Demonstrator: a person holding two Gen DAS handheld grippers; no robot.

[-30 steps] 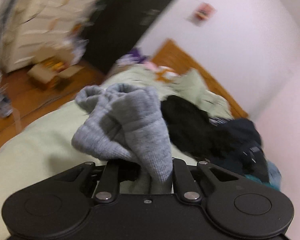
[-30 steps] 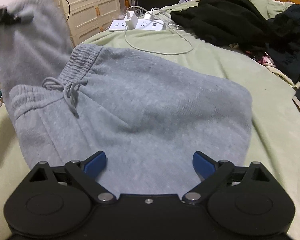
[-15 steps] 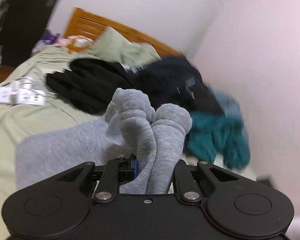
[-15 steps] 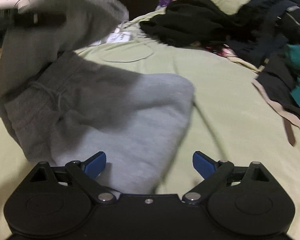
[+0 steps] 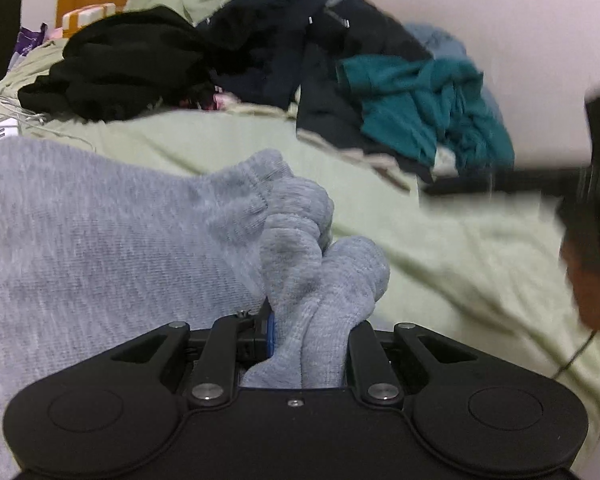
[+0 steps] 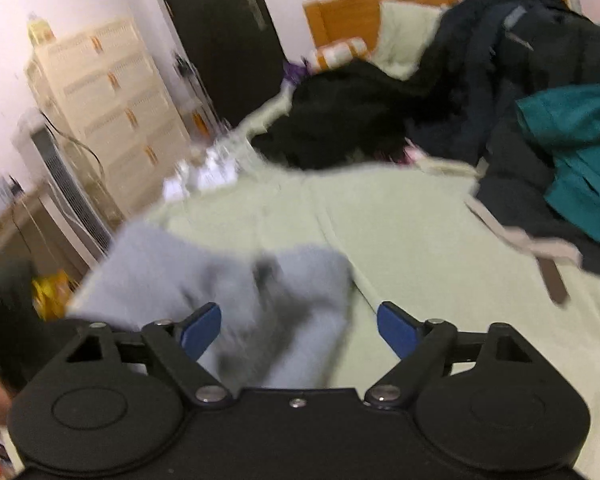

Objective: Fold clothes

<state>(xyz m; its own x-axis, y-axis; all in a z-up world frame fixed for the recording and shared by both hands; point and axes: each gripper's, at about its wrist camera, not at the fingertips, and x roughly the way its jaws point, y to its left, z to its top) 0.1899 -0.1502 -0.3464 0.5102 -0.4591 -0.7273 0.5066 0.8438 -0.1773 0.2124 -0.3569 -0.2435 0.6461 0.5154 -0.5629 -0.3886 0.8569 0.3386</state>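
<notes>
So the left gripper (image 5: 308, 340) is clamped tight on a bunched wad of the grey sweatpants (image 5: 100, 248), ribbed hem poking out past the fingers; the rest of the pants lies spread over the pale green bedsheet (image 5: 440, 248), with the held end carried over the top of it. Right gripper (image 6: 300, 330) has its jaws closing but nothing's pinched; the blue pads (image 6: 202, 330) sit either side of the blurry grey fabric, not pressing on it.

My take on doing this fold right: lay the held end down so its edge lines up with the layer underneath before letting go; don't just drop it, or it'll land as a lump; use the free right one to pin or smooth the bottom layer so it doesn't drag along.

Keep it clear of the black clothes pile (image 5: 140, 60) and the teal garment (image 5: 428, 108) at the headboard end; there's open sheet in between.
</notes>
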